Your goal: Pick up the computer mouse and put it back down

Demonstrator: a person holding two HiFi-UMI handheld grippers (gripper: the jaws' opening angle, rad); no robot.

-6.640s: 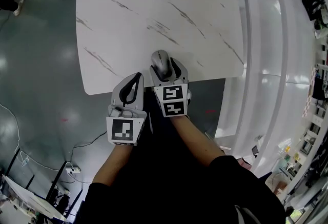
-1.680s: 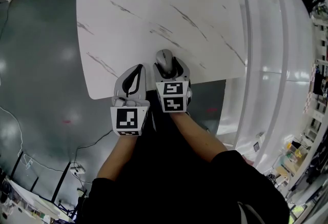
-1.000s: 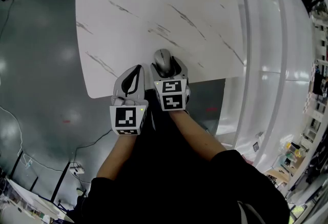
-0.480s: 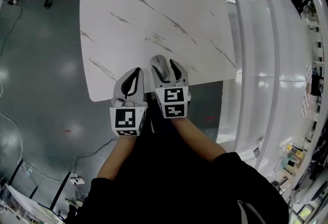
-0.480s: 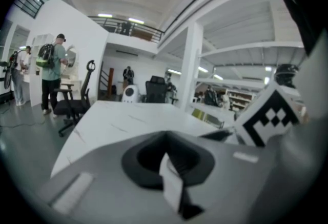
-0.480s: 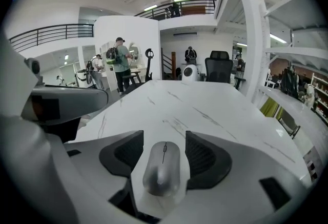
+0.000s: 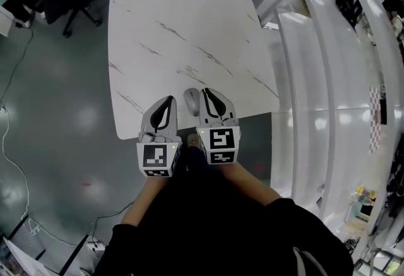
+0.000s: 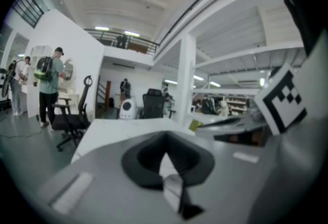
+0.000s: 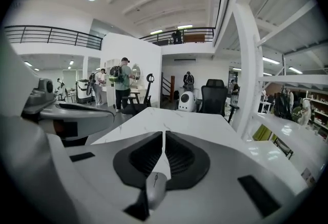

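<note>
Marble table (image 7: 189, 28) bears the mouse (image 7: 190, 102); hovering abreast, left tongs (image 7: 169, 100) together, right tongs (image 7: 207, 91) closing empty.

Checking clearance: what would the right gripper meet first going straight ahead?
The right gripper, jaws closing on nothing, would likely meet bare table first; the mouse lies below it, out of line. Depth is unclear.

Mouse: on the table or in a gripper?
On the table: the mouse lies on the tabletop beside the right gripper, whose closing jaws hold nothing.
</note>
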